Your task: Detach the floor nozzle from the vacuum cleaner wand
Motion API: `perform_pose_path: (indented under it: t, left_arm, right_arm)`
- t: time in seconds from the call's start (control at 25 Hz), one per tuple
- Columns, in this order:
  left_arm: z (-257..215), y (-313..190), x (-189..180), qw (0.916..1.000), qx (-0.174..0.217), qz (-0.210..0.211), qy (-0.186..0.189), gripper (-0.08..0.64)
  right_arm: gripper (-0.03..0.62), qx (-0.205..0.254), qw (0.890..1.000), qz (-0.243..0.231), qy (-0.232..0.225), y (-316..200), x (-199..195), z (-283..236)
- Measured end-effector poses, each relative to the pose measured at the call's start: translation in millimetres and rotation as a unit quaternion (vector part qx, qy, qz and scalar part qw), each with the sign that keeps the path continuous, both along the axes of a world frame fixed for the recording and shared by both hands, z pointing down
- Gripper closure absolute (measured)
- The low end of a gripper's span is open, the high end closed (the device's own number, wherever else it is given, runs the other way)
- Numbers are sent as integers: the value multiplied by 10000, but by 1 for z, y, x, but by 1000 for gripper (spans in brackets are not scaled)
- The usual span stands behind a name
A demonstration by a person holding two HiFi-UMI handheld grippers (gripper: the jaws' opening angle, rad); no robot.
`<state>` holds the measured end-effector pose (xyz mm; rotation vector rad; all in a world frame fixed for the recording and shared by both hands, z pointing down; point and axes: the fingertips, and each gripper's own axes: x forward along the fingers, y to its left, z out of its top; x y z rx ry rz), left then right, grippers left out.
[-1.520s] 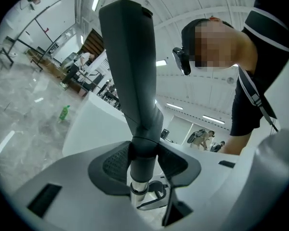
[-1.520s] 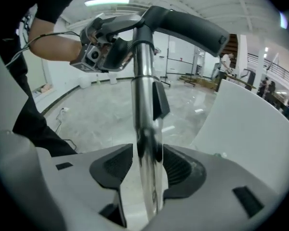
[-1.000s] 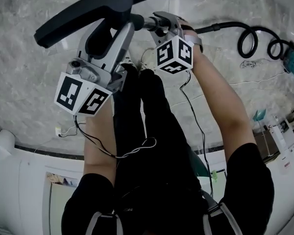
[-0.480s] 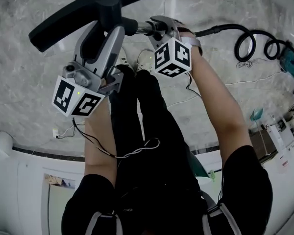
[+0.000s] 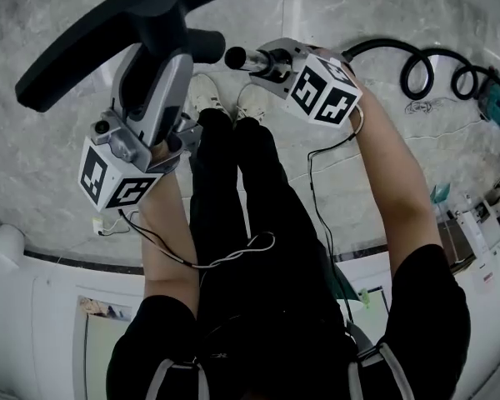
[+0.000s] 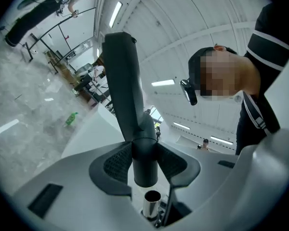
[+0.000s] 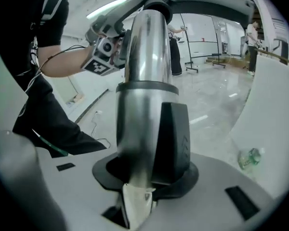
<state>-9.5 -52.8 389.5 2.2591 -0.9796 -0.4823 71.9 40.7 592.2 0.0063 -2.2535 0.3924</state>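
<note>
The dark T-shaped floor nozzle (image 5: 92, 44) is off the floor at the upper left of the head view. My left gripper (image 5: 162, 36) is shut on its neck (image 6: 144, 162), with a black pad on either side. My right gripper (image 5: 262, 59) is shut on the silver wand (image 5: 243, 57), on its black collar (image 7: 171, 138). The wand's open end (image 6: 151, 203) sits just outside the neck's socket with a small gap between them. In the right gripper view the wand (image 7: 144, 57) runs up toward the nozzle and the left gripper.
A black hose (image 5: 425, 65) lies coiled on the marble floor at the upper right. The person's legs and white shoes (image 5: 204, 94) are under the grippers. A white counter (image 5: 33, 307) runs along the bottom. A green bottle (image 7: 250, 158) lies on the floor.
The wand's end has come out of the nozzle's neck. My left gripper swung the nozzle up and left, while my right gripper drew the wand back to the right and tilted.
</note>
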Motion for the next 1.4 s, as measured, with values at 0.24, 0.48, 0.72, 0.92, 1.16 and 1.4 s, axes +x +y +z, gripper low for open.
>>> perform_pose_path:
  t: [0.24,0.48,0.72,0.92,1.16,1.4]
  left_arm:
    - [10,0,3,9994,-141,-142,294,390]
    - [0,8,-44,9990,-250,-227,287,390]
    - [18,15,-42,9986,-481,-206,90,390]
    - [11,15,-91,9985,-481,-226,103,390]
    - [28,9,-100,9982,-568,-142,106,390]
    - [26,10,-99,9982,-561,-180,118,390]
  right_arm:
    - [446,624,9942,69,876,19,41,47]
    - [446,619,9904,62,1238,30,6,76]
    - [446,721,9866,263,1442,30,16,101]
    - [446,788,9838,447,1545,13,-25,91]
    - [446,851,9813,558,1631,-4,-34,93]
    - [445,779,9809,605,1679,1,-29,91]
